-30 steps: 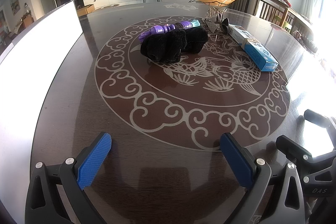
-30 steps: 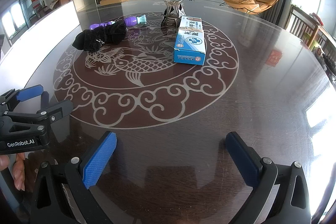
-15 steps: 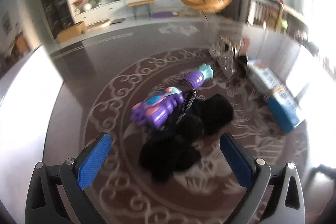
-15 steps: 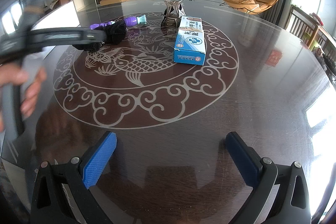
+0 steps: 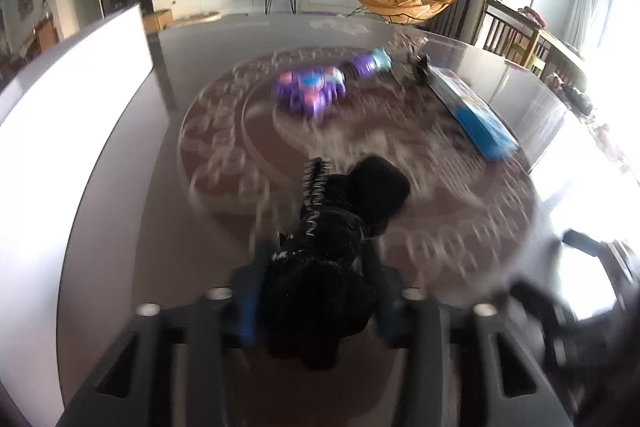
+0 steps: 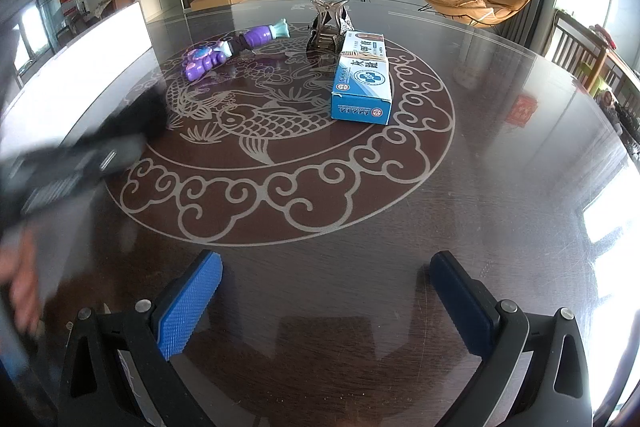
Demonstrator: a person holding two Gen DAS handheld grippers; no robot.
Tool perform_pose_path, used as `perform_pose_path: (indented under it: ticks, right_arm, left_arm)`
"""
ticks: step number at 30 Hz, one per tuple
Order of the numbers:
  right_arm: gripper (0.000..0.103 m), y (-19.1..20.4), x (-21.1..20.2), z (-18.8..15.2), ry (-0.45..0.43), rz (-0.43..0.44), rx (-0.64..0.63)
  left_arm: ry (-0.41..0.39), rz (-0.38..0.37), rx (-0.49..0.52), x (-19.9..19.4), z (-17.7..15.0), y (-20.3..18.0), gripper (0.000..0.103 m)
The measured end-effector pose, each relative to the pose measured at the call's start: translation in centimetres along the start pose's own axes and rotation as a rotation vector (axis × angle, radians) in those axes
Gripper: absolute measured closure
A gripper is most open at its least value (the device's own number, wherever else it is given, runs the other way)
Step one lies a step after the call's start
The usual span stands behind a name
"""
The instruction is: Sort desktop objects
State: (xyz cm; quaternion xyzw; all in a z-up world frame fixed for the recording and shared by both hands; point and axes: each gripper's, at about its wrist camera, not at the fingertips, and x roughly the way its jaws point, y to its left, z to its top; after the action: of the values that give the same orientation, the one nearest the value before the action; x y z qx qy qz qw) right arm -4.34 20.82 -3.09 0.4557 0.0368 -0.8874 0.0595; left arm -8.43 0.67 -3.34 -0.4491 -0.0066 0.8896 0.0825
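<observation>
Closing my left gripper [image 5: 316, 303] on the black fuzzy bundle [image 5: 336, 239] between my jaws, I should squeeze deep into its bulk, though blur hides whether the pads bite yet. My right gripper [image 6: 324, 303] waits spread wide and empty over the table [image 6: 500, 187], the blue box [image 6: 362, 79] well ahead.

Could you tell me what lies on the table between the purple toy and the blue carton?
In the right wrist view, a dark metal stand sits between the purple plastic toy and the blue-and-white cardboard carton, close against the carton's far end.

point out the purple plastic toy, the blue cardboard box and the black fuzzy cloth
purple plastic toy [image 6: 208, 61], right wrist view, on its wide flowered end
blue cardboard box [image 6: 362, 81], right wrist view, top face
black fuzzy cloth [image 5: 332, 239], left wrist view, its middle
</observation>
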Motion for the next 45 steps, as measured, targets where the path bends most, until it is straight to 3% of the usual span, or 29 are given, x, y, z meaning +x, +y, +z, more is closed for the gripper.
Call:
perform_pose_path:
  ticks: [1, 3, 5, 7, 10, 13, 16, 19, 27, 45]
  right_arm:
    - [0.0, 0.0, 0.0, 0.0, 0.0, 0.0, 0.0]
    - [0.0, 0.0, -0.1, 0.0, 0.0, 0.0, 0.0]
    - [0.0, 0.0, 0.0, 0.0, 0.0, 0.0, 0.0]
    - [0.0, 0.0, 0.0, 0.0, 0.0, 0.0, 0.0]
    - [0.0, 0.0, 0.0, 0.0, 0.0, 0.0, 0.0]
    - [0.0, 0.0, 0.0, 0.0, 0.0, 0.0, 0.001]
    - [0.0, 0.0, 0.0, 0.0, 0.0, 0.0, 0.001]
    - [0.0, 0.0, 0.0, -0.1, 0.0, -0.001, 0.001]
    - [0.0, 0.0, -0.1, -0.1, 0.0, -0.001, 0.001]
    - [0.0, -0.1, 0.1, -0.1, 0.0, -0.001, 0.001]
  left_arm:
    - [0.001, -0.015, 0.0, -0.5, -0.7, 0.1, 0.018]
    - [-0.021, -0.019, 0.016, -1.0, -1.0, 0.0, 0.008]
    - [-0.019, -0.019, 0.066, -0.6, -0.4, -0.1, 0.008]
    - [0.048, -0.024, 0.12, 1.2, 0.2, -0.5, 0.005]
    - [0.023, -0.027, 0.206, 1.8, 1.0, -1.6, 0.004]
    - [0.019, -0.014, 0.175, 2.0, 1.2, -1.4, 0.004]
    - [0.011, 0.069, 0.044, 2.1, 1.8, 0.6, 0.006]
    - [0.003, 0.105, -0.034, 2.4, 2.4, 1.7, 0.007]
    - [0.016, 0.13, -0.034, 2.9, 1.7, 1.6, 0.0]
    - [0.016, 0.13, -0.035, 2.5, 1.6, 2.0, 0.0]
